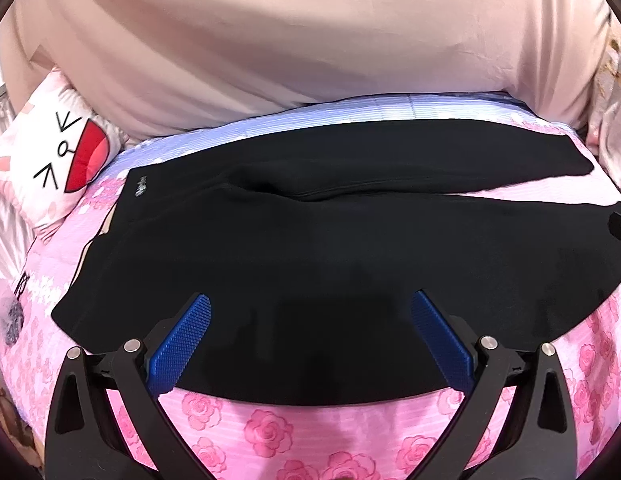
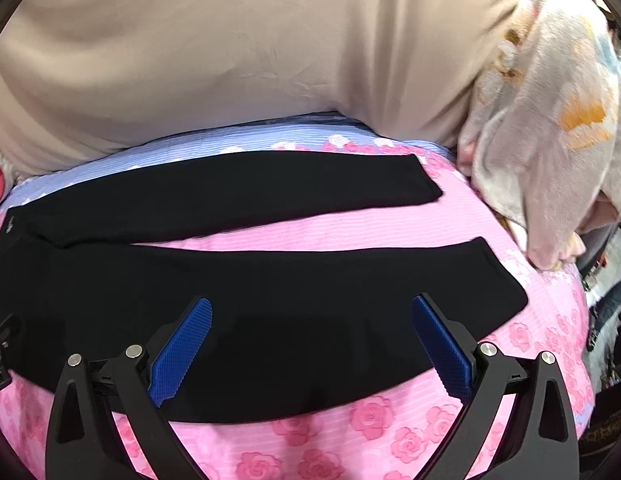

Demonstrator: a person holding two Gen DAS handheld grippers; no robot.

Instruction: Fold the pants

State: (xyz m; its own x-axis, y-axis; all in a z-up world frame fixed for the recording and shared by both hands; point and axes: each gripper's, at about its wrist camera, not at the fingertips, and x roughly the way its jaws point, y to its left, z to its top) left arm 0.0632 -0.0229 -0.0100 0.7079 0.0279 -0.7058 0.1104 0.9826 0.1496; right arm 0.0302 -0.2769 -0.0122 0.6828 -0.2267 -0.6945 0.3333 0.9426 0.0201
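I have the black pants (image 1: 310,248) spread flat on the bed, on a pink rose-print sheet (image 1: 270,436), filling the middle of both views. In the left wrist view the waist end sits at the left of the frame, a small white logo near its upper corner; in the right wrist view the two legs run out to the right, parted by a strip of pink. A pillow with a cartoon face (image 1: 66,160) lies at the left edge of the left view, and a beige quilt (image 1: 310,40) fills the top.

My left tongs (image 1: 310,344) are apart, blue pads hovering over the near edge of the waist section and gripping nothing. My right tongs (image 2: 310,348) are likewise apart, over the near leg (image 2: 310,300).

I judge no fold is made yet; this is the first grasp. Next I need both tongs down on the near edge, pinching one layer cleanly, then carrying the near leg over onto the far leg (image 2: 230,188).
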